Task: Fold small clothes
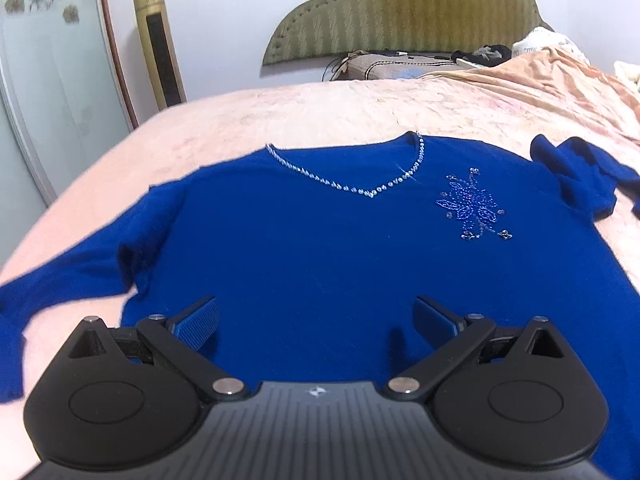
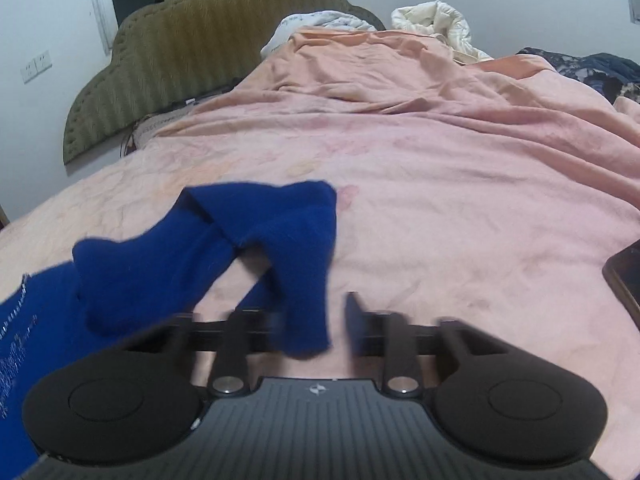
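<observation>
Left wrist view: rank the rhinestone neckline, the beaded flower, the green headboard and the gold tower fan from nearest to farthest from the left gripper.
1. Rhinestone neckline, straight ahead on the blue sweater; the beaded flower, ahead to the right, is too close to it to rank apart.
2. Gold tower fan, far left, off the bed.
3. Green headboard, farthest, against the wall.
Ranked from the left gripper.

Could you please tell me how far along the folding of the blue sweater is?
Done: the sweater lies flat, face up, on the bed. In hand: the right gripper has the end of one crumpled sleeve between its jaws, with a gap showing beside it; the left gripper hovers open over the sweater. Left: both sleeves lie out to the sides and the body is unfolded, so no fold is made yet.
</observation>
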The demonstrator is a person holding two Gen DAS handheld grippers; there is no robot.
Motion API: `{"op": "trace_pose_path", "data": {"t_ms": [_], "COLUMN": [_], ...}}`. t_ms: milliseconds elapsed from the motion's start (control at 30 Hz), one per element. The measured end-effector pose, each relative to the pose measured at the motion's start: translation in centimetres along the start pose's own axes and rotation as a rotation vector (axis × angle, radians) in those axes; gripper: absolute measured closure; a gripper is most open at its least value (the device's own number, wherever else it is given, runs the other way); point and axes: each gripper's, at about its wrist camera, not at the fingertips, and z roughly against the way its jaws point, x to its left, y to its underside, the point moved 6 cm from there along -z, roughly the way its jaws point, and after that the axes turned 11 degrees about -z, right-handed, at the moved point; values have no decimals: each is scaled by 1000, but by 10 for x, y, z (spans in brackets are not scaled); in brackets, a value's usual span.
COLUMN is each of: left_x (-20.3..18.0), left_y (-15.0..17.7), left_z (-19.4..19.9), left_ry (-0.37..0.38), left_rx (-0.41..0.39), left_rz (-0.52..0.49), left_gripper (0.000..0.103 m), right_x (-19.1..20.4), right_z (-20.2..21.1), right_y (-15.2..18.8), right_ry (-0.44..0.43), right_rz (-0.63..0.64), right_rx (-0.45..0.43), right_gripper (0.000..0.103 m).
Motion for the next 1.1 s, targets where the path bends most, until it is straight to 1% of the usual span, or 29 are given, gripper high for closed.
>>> {"op": "trace_pose_path", "data": {"t_ms": [33,100,167,233,333,400,467,500,533,633,700,767,833,867,900,933,967,1033,1100], "left_x": [1,4,6,9,16,21,26,28,30,35,37,38,38,39,40,41,43,46,49], "left_y": [-1,-2,-3,-4,-4,-4,-3,-4,-4,-4,-4,-4,-3,-3,-3,-3,-2,-2,-1], "left_z": [0,0,-1,-3,-4,-5,-6,-6,-6,-6,-6,-7,-7,-7,-7,-7,-8,-7,-5], "left_ry": [-2,4,10,12,4,-1,-8,-14,-18,-31,-35,-36,-37,-37,-39,-40,-41,-42,-51], "left_rx": [-1,1,4,5,10,14,16,17,17,15,17,19,20,20,20,20,20,22,21], "left_rz": [-5,-5,2,6,15,22,28,32,35,39,34,26,21,21,24,27,32,42,47], "left_gripper": [0,0,0,0,0,0,0,0,0,0,0,0,0,0,0,0,0,0,0], "right_x": [-5,-18,-39,-61,-92,-107,-118,-120,-117,-94,-71,-46,-18,0,16,34,54,93,129], "right_z": [0,9,13,24,45,59,72,77,79,76,70,68,70,72,75,78,82,86,86], "right_y": [-6,-25,-39,-61,-98,-120,-137,-142,-142,-122,-96,-64,-39,-26,-17,-11,-8,-9,-15], "right_ry": [-36,-107,-191,-238,-228,-206,-161,-143,-129,-136,-205,-300,-401,-483,-549,-610,-668,-764,-842], "right_rz": [-24,-87,-200,-301,-373,-387,-375,-355,-319,-175,-125,-96,-82,-92,-104,-111,-102,-86,-79], "right_rx": [-5,11,57,75,34,-4,-47,-53,-38,86,206,323,422,479,518,543,548,548,543], "right_gripper": [98,97,97,97,97,97,96,96,96,96,96,96,95,95,95,95,95,95,95]}}
